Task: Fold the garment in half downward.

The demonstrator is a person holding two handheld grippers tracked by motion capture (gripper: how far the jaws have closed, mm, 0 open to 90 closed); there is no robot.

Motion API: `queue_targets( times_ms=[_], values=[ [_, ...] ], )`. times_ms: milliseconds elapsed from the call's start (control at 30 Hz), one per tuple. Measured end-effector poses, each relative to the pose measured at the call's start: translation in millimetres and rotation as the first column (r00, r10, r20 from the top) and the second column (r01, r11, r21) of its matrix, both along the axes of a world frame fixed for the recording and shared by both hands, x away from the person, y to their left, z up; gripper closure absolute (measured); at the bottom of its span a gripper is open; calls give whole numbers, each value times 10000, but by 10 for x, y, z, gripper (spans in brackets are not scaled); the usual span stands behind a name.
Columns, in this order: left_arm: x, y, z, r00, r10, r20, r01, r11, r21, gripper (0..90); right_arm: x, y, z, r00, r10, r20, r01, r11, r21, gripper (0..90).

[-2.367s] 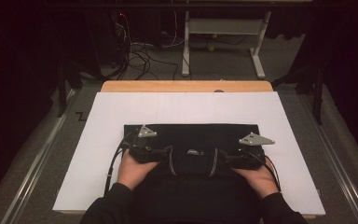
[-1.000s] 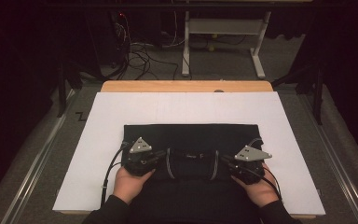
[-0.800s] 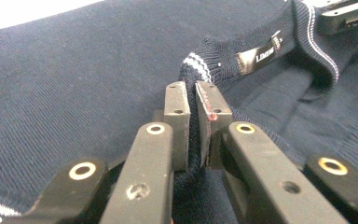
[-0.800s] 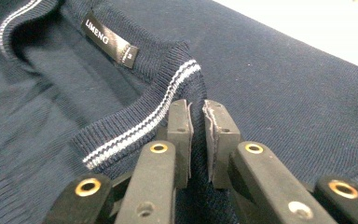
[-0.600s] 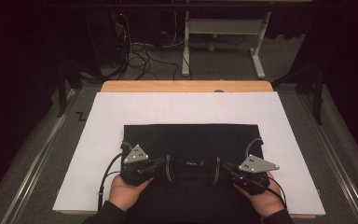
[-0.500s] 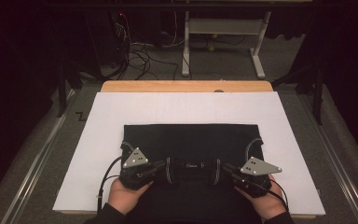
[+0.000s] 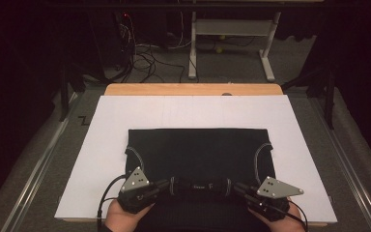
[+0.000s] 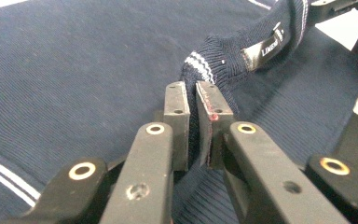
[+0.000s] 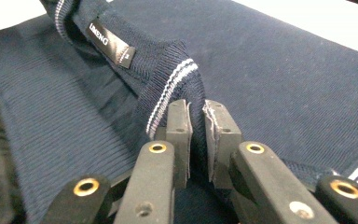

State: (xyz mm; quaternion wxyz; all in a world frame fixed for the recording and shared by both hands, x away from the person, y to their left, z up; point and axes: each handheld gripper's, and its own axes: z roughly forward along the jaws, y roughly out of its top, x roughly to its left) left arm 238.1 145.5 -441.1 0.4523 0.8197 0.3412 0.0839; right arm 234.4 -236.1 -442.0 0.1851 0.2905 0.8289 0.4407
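Lying flat on white sheet (image 7: 125, 121) over table (image 7: 193, 89): navy sweater (image 7: 198, 150), near front edge | left gripper (image 8: 193, 100) jaws clamping ribbed collar (image 8: 242, 51) at its left end | right gripper (image 9: 196, 116) jaws pinching collar's right end | label (image 9: 109, 43) showing between, collar lifting slightly off the body

You hold a dark navy sweater (image 8: 98, 60), ribbed knit, with thin white double stripes at its collar edge (image 9: 170, 86) and again at the lower left of the left gripper view. Its neck label (image 9: 109, 44) is dark with pale lettering. From above, the sweater reads almost black against the white sheet (image 7: 101, 159) covering the bench, whose bare far edge (image 7: 193, 89) is light wood. Your left gripper (image 8: 192, 100) and right gripper (image 9: 196, 119) are black, with brass-coloured rivets and grey plates.
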Motion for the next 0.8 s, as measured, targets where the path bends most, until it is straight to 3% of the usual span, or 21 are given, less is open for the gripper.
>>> queue_targets(
  times_ms=[533,800],
  values=[
    [-332,39,-65,9995,-291,-83,291,9995,77,789,-266,-111,-34,9996,244,-107,-246,9995,-196,807],
    [-395,107,-79,9999,-25,-138,26,9999,105,764,-343,-167,-50,9995,195,-241,-199,9997,-157,787]
  ],
)
